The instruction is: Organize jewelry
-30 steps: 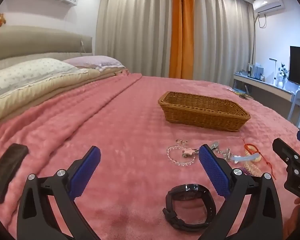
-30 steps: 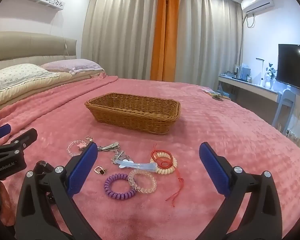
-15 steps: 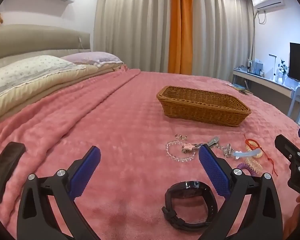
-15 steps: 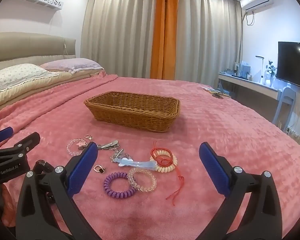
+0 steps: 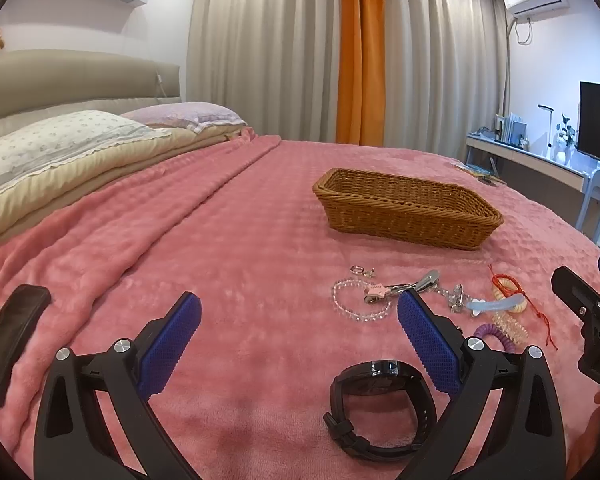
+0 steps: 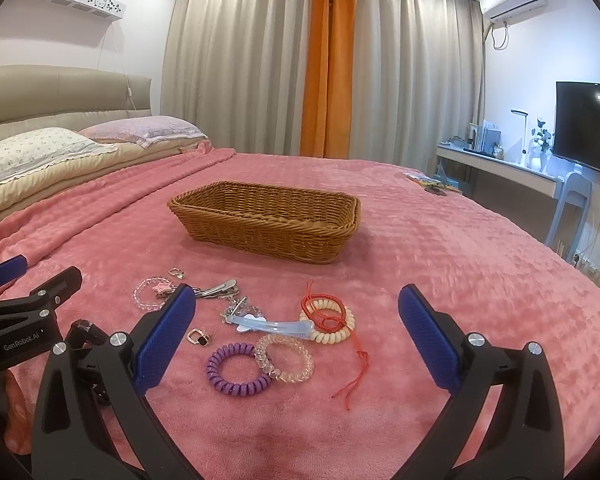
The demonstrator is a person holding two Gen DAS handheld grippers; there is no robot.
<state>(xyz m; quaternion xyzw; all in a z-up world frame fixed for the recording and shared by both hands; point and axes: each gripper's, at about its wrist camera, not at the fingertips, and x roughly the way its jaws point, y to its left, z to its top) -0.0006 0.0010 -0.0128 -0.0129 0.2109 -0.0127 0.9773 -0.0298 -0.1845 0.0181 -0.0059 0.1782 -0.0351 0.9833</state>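
A brown wicker basket (image 5: 408, 212) (image 6: 266, 220) stands on the pink bedspread, nothing visible inside. In front of it lie scattered pieces: a clear bead bracelet (image 6: 150, 294) (image 5: 358, 304), metal clips (image 6: 218, 290), a light blue hair clip (image 6: 274, 326), a red cord on a cream coil tie (image 6: 328, 316), a purple coil tie (image 6: 236, 374) and a clear coil tie (image 6: 286, 358). A black watch (image 5: 380, 412) lies close under my left gripper (image 5: 298, 344), which is open and empty. My right gripper (image 6: 296, 336) hovers open over the coil ties.
A dark phone (image 5: 14, 336) lies on the bedspread at far left. Pillows (image 5: 60, 148) and the headboard line the left side. A desk (image 6: 500, 168), chair and TV stand beyond the bed's right edge. Curtains hang behind.
Both views have shifted slightly; the basket and jewellery sit a touch higher in frame. Both grippers stay open and nothing has been picked up.
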